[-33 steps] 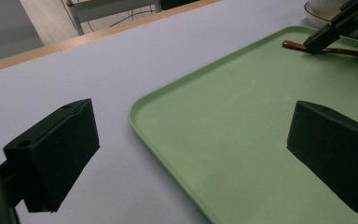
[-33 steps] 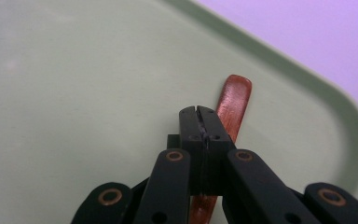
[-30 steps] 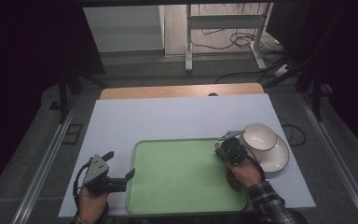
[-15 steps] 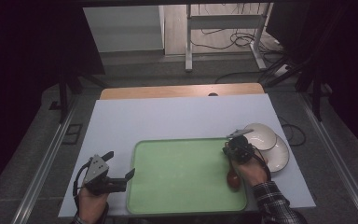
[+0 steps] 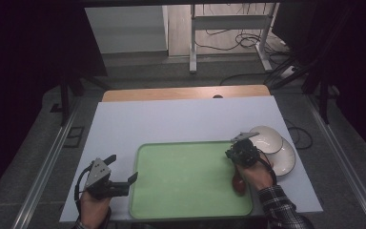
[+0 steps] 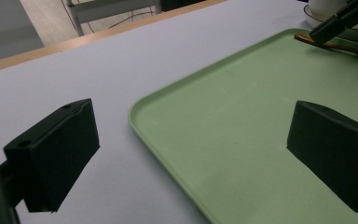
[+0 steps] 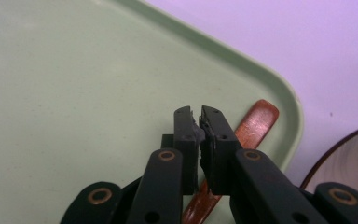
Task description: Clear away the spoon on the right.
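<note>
High view. Green tray (image 5: 190, 179) taken as landmark, lying on the white counter (image 5: 171, 119). Left gripper (image 5: 124, 172) held just off the tray's left edge, jaws spread wide and aimed at the rim, empty (probably parked in readiness, or placed to steady the tray). Right gripper (image 5: 233, 153) poised over the tray's right edge, with the right hand (image 5: 252, 174) behind it. Reddish-brown wooden spoon (image 5: 238, 183) lying inside the tray along its right rim, mostly covered by that hand. Two white dishes (image 5: 271, 143) stacked just beyond the tray's right side, overlapping; lower one partly masked by the upper.

Left gripper view. Both black jaws far apart, nothing between them; one over bare counter, the other over the tray's surface, tray rim (image 6: 168, 140) running between. At the far right corner of the tray, the spoon (image 6: 340, 46) seen as a thin brown strip under the other gripper's dark tip. Bowl end cut off by the frame.

Right gripper view. Jaws nearly closed, a thin slit left between the pads, seemingly empty (contact with anything hard to confirm). Spoon handle (image 7: 256, 123) lying on the tray below and behind the jaws, slanting toward the tray's rounded corner (image 7: 289, 107); lower part hidden by the gripper. Curved dish edge (image 7: 349, 149) cropped at right, just outside the tray.
</note>
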`<act>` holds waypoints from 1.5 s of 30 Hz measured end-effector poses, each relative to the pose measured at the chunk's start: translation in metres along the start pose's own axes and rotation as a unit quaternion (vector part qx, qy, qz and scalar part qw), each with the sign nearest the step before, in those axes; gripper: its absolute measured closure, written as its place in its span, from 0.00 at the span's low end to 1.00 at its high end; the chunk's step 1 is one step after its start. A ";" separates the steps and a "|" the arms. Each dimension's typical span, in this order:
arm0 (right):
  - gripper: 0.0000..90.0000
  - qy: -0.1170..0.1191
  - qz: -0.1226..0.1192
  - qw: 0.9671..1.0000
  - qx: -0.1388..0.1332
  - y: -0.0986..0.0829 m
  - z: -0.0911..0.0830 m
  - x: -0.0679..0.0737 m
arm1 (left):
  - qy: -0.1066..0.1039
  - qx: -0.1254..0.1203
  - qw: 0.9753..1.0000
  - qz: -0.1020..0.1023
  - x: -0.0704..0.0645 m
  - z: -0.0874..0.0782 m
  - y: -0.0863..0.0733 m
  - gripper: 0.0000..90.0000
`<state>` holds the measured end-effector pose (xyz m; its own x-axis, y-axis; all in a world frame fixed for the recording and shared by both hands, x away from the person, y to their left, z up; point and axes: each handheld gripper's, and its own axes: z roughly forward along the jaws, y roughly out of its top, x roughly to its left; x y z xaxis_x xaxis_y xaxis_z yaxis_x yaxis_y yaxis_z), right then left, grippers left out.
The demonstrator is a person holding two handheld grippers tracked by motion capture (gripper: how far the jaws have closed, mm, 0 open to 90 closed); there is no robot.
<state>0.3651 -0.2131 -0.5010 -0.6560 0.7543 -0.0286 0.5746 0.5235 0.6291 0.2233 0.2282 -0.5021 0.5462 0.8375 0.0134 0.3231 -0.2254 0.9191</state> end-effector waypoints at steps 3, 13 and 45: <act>0.92 0.002 -0.006 1.000 -0.004 0.001 -0.002 0.002 | 0.000 0.000 1.000 0.000 0.000 0.000 0.000 0.02; 0.82 0.004 -0.016 1.000 -0.024 0.005 -0.008 0.007 | -0.001 0.000 1.000 0.000 0.000 0.000 0.000 0.02; 0.30 0.006 -0.028 0.997 -0.075 0.010 -0.029 0.014 | -0.002 -0.001 1.000 0.000 0.000 0.000 0.000 0.02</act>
<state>0.3474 -0.2089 -0.4725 -0.6912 0.7204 -0.0577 0.4576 0.4980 0.7366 0.2233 0.2283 -0.5024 0.5498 0.8352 0.0114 0.3224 -0.2248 0.9195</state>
